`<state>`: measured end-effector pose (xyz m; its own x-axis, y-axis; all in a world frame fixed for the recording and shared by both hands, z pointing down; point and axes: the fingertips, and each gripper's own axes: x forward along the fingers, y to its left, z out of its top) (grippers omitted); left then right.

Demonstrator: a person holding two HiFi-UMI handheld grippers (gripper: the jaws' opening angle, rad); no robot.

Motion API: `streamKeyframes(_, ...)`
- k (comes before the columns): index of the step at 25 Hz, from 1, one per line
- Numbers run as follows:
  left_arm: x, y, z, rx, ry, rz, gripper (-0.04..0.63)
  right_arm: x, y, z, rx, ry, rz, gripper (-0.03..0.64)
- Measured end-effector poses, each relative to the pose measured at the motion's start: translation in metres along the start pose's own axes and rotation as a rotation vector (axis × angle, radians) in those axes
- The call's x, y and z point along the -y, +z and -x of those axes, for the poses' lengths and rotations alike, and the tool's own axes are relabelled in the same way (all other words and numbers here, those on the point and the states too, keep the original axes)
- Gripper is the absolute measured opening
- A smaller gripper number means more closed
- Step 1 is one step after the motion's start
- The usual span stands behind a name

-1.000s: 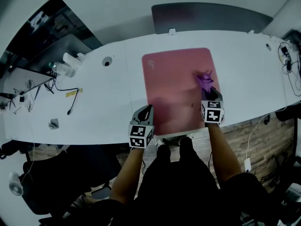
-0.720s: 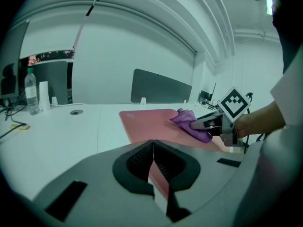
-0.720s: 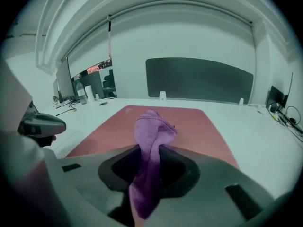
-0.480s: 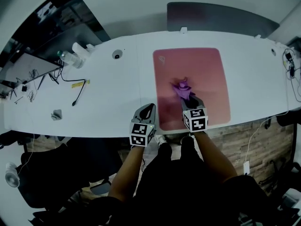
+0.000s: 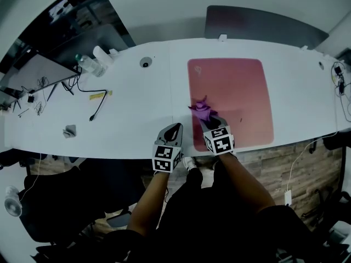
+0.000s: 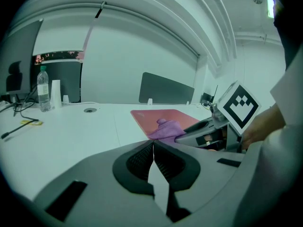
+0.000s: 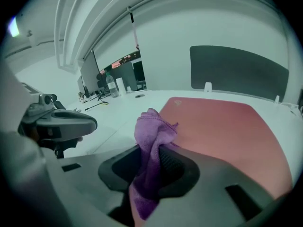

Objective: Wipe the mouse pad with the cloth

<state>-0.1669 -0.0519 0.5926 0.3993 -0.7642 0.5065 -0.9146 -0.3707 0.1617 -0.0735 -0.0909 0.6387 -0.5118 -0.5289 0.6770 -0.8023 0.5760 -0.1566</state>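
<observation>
**Purple cloth held at the left edge of the pink pad**

A long white table (image 5: 131,108) runs across the head view, with a dark grey partition panel (image 5: 263,23) standing along its far edge. On the table's right half lies the pink rectangular mouse pad with rounded corners (image 5: 241,92), flat, its near edge close to the table's near edge.

The right gripper (image 5: 207,119) is over the pad's near-left part. In the right gripper view its jaws are pinched on a bunched purple microfibre cloth (image 7: 149,141), which rises in a loose fold above the jaws and hangs down between them. From the head view the cloth (image 5: 200,109) sits over the pad's left margin, about halfway along that side. Whether it presses on the pad cannot be told.

The left gripper (image 5: 174,126) is at the table's near edge, just left of the pad's near-left corner and close beside the right gripper. The left gripper view shows its ribbed jaws pressed together at the tips with nothing between them.

Well off to the left stand a clear plastic water bottle (image 5: 85,63) and, nearer, a black cable (image 5: 90,100). A round grey grommet (image 5: 145,63) sits in the tabletop between bottle and pad.
</observation>
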Motion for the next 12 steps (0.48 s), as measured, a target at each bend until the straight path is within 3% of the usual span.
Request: streamKeyframes(12, 0.012, 0.002, -0.009, 0.001, -0.063, -0.034, 0.021, 0.010, -0.006, -0.005, -0.016, -0.058, 0.021, 0.114)
